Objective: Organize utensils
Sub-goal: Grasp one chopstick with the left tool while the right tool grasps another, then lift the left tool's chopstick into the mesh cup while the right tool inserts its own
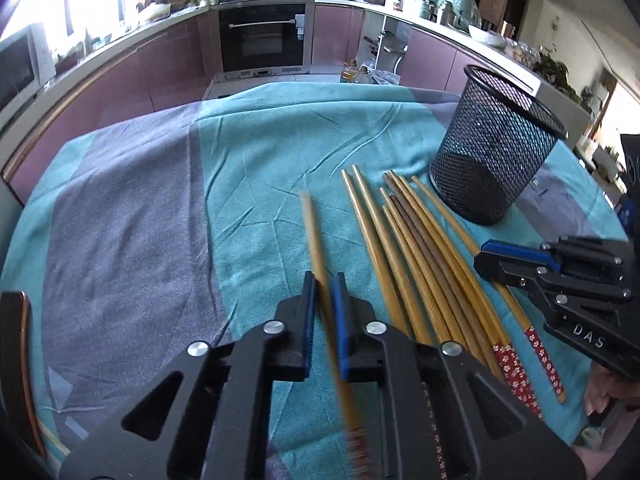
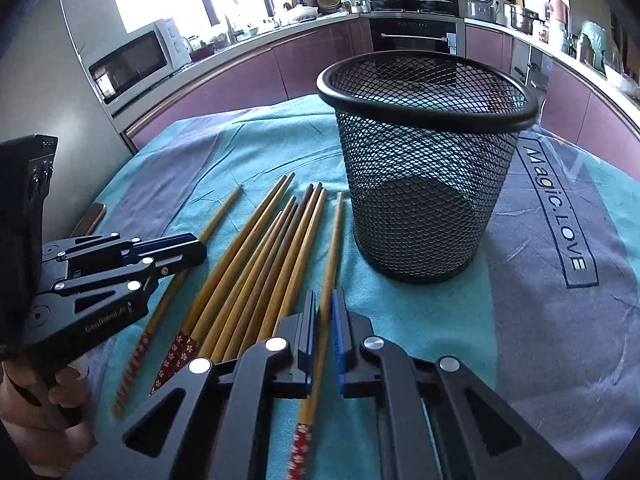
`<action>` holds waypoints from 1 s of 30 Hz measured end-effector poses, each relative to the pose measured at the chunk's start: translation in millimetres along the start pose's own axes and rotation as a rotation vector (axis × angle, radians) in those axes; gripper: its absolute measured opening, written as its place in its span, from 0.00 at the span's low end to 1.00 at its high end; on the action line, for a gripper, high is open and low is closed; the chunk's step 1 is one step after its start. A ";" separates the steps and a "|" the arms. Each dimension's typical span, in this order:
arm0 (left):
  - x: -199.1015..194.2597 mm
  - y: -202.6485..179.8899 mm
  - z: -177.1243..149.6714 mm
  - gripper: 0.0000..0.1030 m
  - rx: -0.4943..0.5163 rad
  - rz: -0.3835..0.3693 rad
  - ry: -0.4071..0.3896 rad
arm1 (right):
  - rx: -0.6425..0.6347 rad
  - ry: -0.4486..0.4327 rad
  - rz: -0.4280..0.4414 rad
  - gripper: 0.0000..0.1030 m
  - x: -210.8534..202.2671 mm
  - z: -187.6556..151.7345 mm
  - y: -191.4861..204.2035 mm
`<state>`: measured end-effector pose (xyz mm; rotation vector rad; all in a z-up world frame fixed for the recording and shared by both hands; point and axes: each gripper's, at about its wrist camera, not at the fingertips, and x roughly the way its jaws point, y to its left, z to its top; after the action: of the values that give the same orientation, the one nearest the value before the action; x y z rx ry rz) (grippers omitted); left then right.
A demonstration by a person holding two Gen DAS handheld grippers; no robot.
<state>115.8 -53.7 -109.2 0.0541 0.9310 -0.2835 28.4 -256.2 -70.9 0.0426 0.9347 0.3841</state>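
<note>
We work at a counter [image 1: 132, 200] spread with a teal and grey cloth. The mesh basket [image 2: 424, 176] stands upright on it at the far right and looks empty, so in our judgement nothing is sorted yet. The chopsticks [image 2: 256, 264] lie on the cloth in a loose bundle just beside the basket. Our left gripper [image 1: 323, 288] has its fingers closed on one chopstick [image 1: 314, 232] lying apart on the left of the bundle. Our right gripper [image 2: 324, 304] is clamped on the chopstick [image 2: 334, 248] at the bundle's right edge, nearest the basket. Every stick remains to be dropped in.
</note>
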 end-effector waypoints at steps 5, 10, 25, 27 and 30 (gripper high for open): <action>-9.0 2.1 -0.8 0.07 -0.021 -0.023 -0.017 | 0.002 -0.042 0.033 0.06 -16.7 -2.7 -1.7; -34.7 1.6 5.8 0.07 -0.013 -0.062 -0.074 | -0.027 -0.102 0.064 0.06 -44.8 -0.2 0.1; -135.5 -0.3 42.4 0.07 0.023 -0.262 -0.268 | -0.019 -0.323 0.159 0.06 -118.0 21.0 -9.8; -148.8 -0.6 51.4 0.07 0.027 -0.284 -0.300 | -0.021 -0.354 0.163 0.06 -126.9 28.6 -11.4; -159.8 -4.9 58.9 0.07 0.033 -0.306 -0.333 | -0.028 -0.390 0.159 0.06 -137.5 39.5 -13.7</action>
<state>70.8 -33.6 53.9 -0.1040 0.6008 -0.5733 -9.3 -310.7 56.6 0.1612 0.5412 0.5147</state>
